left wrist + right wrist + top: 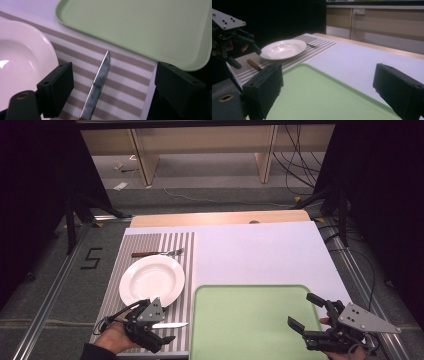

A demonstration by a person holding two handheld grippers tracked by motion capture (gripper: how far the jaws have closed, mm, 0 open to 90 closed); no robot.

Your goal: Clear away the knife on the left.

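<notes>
- Two grippers work at a table's near edge; the left gripper [150,327] hovers over a striped placemat [150,245], jaws spread wide and gripping nothing.
- Between those jaws lies a knife [98,83], flat on the stripes, its tip aimed toward a green tray [250,320].
- Just beyond the knife sits a white plate [151,280]; a fork [157,253] rests behind it.
- Over the tray's right edge, the right gripper [305,312] hangs with jaws wide apart, empty.
</notes>
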